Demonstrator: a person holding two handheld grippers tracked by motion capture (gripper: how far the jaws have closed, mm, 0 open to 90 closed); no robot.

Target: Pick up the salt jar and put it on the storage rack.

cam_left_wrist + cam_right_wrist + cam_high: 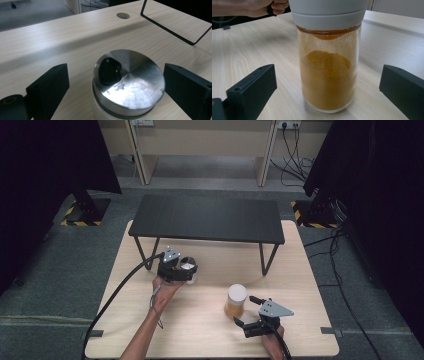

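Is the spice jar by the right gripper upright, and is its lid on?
Upright and capped: the spice jar stands on the table, its white lid seated on top.

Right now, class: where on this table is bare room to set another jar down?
Bare: the near-left corner of the table and the right side beyond the spice jar. Crowded: between the metal-lidded jar and the black shelf.
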